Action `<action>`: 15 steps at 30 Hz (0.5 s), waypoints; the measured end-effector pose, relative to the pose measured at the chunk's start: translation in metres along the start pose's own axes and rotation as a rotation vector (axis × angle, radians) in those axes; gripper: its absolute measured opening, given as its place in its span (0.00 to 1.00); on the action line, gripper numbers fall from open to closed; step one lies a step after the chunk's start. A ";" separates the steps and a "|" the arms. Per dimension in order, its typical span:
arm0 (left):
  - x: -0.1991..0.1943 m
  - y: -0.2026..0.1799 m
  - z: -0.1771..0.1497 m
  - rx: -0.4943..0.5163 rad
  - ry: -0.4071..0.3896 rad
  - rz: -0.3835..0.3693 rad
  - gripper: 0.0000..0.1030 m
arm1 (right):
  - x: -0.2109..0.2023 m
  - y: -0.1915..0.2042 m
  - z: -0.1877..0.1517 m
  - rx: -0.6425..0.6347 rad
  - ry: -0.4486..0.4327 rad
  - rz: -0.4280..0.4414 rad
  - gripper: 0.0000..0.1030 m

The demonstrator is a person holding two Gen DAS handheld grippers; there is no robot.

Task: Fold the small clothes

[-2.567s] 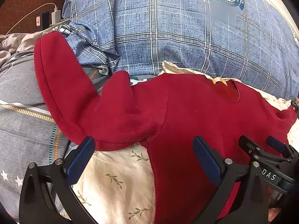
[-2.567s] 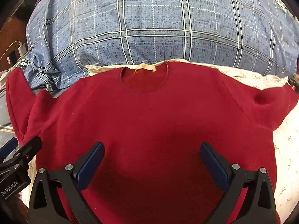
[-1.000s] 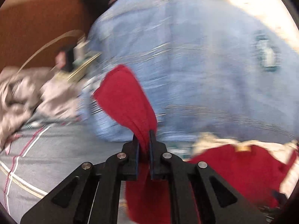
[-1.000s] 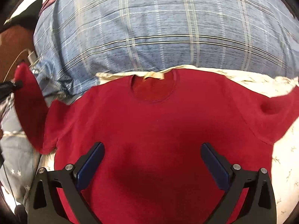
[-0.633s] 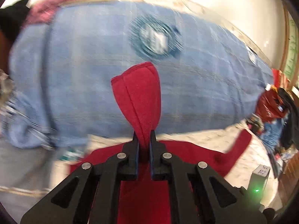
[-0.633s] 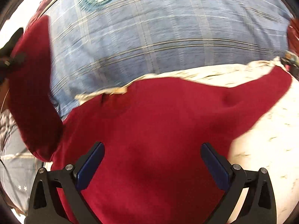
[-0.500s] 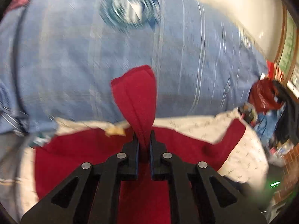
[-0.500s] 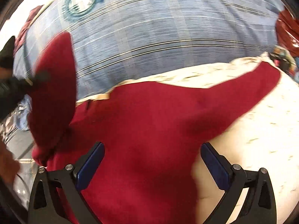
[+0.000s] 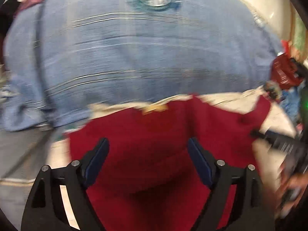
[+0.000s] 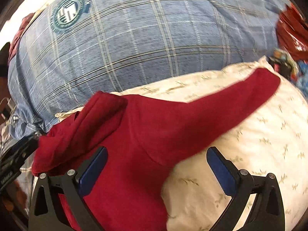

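Extended sleeve of the red knit sweater ran up-right from the wide, empty right gripper, the nearer one; the left gripper jaws were opening, empty.

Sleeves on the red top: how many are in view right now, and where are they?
2. One sleeve lies folded over the body of the red top, beside the left gripper. The other sleeve stretches out across the cream pillow.

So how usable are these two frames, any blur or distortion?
Left wrist view: heavy motion smear across the blue plaid pillow and red sweater; only the left gripper looks crisp. Right wrist view: mostly sharp, slight smear at the right edge; fisheye bulge in both.
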State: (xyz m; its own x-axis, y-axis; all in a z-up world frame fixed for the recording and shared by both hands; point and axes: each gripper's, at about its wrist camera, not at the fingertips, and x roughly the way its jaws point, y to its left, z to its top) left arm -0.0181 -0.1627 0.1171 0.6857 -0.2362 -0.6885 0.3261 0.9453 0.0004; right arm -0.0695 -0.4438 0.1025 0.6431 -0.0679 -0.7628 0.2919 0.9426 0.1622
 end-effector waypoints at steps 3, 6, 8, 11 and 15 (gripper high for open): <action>-0.003 0.037 -0.024 -0.033 0.024 0.118 0.81 | 0.008 0.017 0.013 -0.049 -0.017 0.006 1.00; 0.005 0.063 -0.043 -0.106 0.052 0.163 0.81 | 0.019 0.043 0.031 -0.068 -0.004 0.050 1.00; 0.015 0.070 -0.052 -0.143 0.066 0.176 0.81 | 0.028 0.064 0.039 -0.075 0.010 0.088 1.00; 0.033 0.070 -0.057 -0.141 0.085 0.176 0.81 | 0.055 0.102 0.047 -0.138 0.074 0.066 1.00; 0.043 0.072 -0.065 -0.136 0.107 0.162 0.81 | 0.094 0.134 0.043 -0.260 0.157 -0.035 0.60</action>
State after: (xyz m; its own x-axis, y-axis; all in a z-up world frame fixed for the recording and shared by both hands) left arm -0.0078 -0.0905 0.0409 0.6468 -0.0602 -0.7603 0.1212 0.9923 0.0246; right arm 0.0610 -0.3381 0.0795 0.5125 -0.0695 -0.8559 0.1076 0.9941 -0.0162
